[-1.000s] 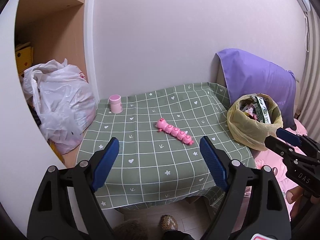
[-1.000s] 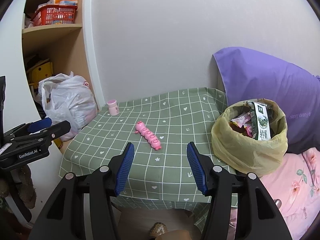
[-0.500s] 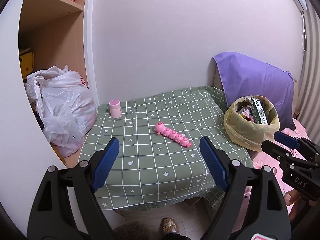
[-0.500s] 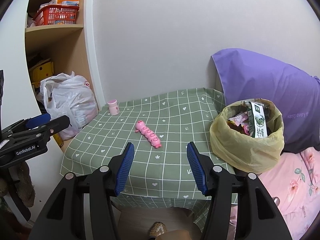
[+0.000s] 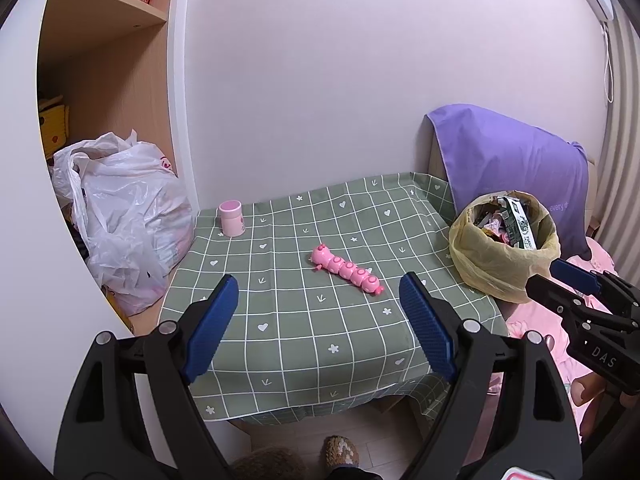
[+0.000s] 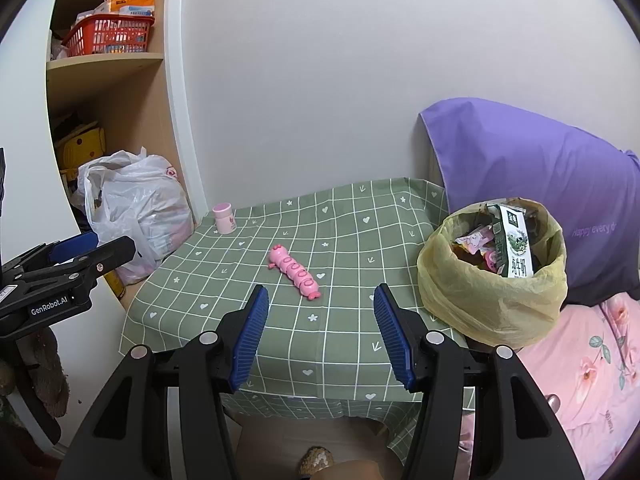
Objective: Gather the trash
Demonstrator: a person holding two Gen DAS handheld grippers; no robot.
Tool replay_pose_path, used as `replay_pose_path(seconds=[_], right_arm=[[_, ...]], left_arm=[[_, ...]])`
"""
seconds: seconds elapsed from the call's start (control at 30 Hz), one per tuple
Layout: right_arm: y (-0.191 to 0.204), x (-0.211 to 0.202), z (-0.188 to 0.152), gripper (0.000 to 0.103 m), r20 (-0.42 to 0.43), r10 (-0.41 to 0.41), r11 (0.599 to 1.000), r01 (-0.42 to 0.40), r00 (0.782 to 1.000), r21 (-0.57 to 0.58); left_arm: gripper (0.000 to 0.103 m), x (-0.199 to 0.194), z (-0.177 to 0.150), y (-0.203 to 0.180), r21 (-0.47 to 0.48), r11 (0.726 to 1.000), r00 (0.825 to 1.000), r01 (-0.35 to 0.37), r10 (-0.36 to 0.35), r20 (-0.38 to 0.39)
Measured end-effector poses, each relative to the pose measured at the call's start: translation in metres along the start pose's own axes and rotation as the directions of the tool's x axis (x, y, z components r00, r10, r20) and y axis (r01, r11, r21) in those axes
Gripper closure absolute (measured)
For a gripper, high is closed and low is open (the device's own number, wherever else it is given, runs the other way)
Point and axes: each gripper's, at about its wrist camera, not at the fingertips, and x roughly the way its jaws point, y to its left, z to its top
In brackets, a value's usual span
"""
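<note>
Right wrist view shows me the right gripper [image 6: 318,330] wide open and empty, like the left gripper [image 5: 320,326], so I judge I should approach the full yellow trash bag [image 6: 490,300] beside the table edge by its rim.

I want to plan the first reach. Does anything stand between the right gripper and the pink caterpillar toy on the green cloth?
Nothing visible does. The right gripper is open and empty, and only bare green cloth lies between it and the pink caterpillar toy.
</note>
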Motion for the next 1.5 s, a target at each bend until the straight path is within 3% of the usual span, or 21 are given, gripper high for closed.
replay_pose_path(seconds=[1.5], right_arm=[[-0.011, -0.009, -0.002, 0.051, 0.018, -0.019, 1.0, 0.019, 1.0, 0.011]], left_arm=[[0.025, 0.0, -0.001, -0.007, 0.015, 1.0, 1.0, 0.022, -0.022, 0.001]])
